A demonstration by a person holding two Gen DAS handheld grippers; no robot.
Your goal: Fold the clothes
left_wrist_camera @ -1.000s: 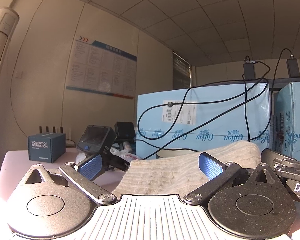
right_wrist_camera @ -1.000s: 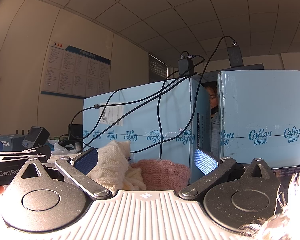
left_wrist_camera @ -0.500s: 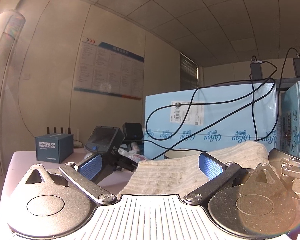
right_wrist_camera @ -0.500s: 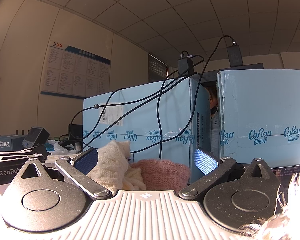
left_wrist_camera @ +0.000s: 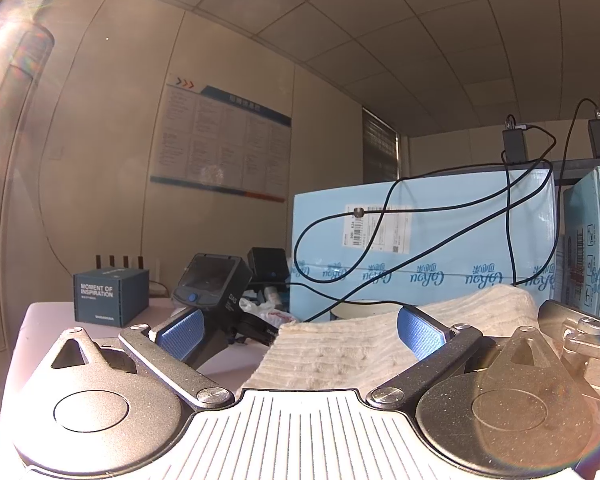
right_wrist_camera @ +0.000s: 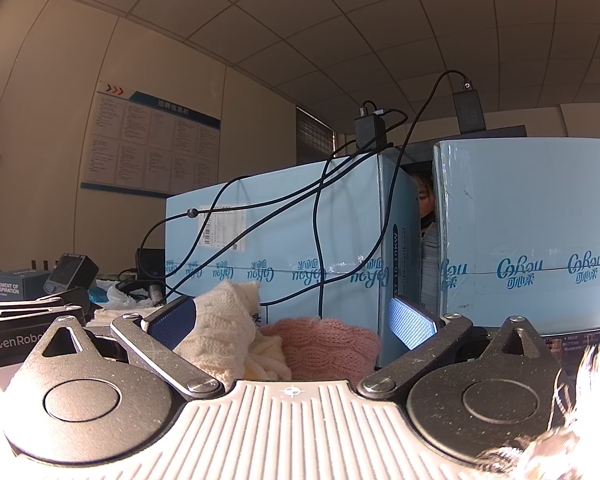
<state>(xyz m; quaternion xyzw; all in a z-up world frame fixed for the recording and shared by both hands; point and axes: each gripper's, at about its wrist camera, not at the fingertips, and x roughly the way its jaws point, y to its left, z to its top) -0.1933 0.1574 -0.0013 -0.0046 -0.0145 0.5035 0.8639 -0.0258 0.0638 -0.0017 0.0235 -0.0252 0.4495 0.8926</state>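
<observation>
A cream knit sweater (left_wrist_camera: 340, 352) lies on the table in front of my left gripper (left_wrist_camera: 300, 326), which is open and empty just above its near edge. In the right wrist view a bunched part of the cream knit (right_wrist_camera: 224, 328) rises between the fingers of my right gripper (right_wrist_camera: 292, 320), beside a pink knit garment (right_wrist_camera: 328, 344). The right gripper is open, its left pad (right_wrist_camera: 172, 322) close to the cream knit. The other gripper's body shows at the left edge (right_wrist_camera: 24, 336).
Large light-blue cartons (left_wrist_camera: 420, 248) stand close behind the clothes, with black cables (left_wrist_camera: 380, 240) draped over them. A small dark blue box (left_wrist_camera: 110, 296), a black handheld device (left_wrist_camera: 212, 280) and a plastic bag (left_wrist_camera: 260, 308) sit on the pale table (left_wrist_camera: 40, 316) at the left.
The left gripper has tilted and shifted a little, so the scene sits lower and further right in its view, with more sun glare. The right gripper has not moved.
</observation>
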